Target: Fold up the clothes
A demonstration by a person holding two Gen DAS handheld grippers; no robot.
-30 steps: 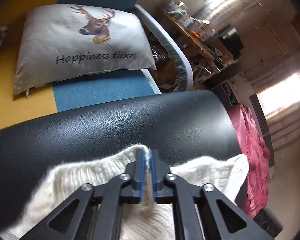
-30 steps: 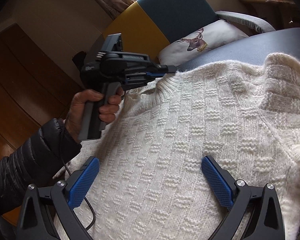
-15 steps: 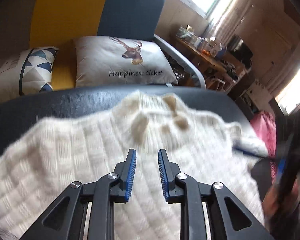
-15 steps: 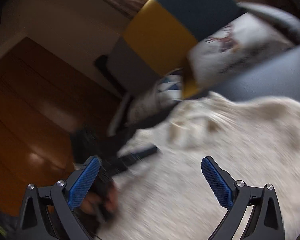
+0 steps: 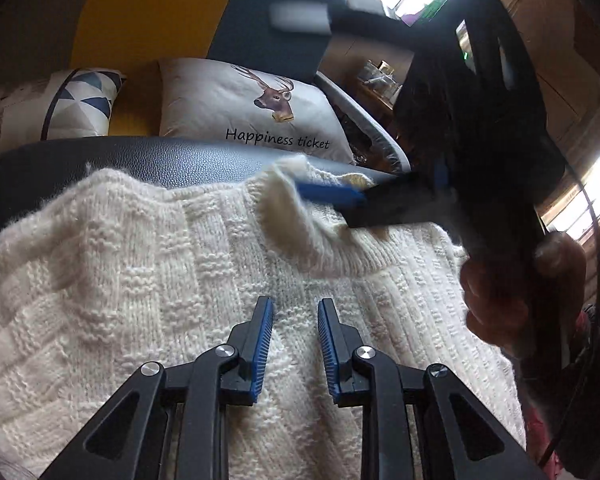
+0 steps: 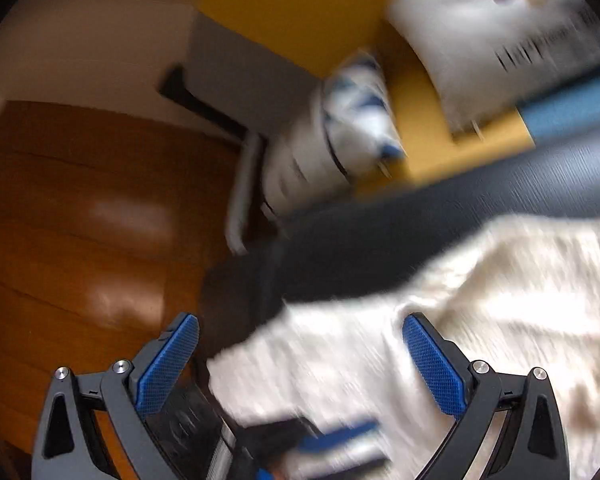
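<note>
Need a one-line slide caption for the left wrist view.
Left gripper open above cream knit sweater; right gripper at its collar.

Our left gripper points forward and slightly down, its blue-padded jaws a narrow gap apart with nothing between them. Our right gripper has its jaws spread wide, also with nothing between them, though that view is badly blurred. Seen from the left wrist, our right hand is wrapped around the right gripper's black handle.
</note>
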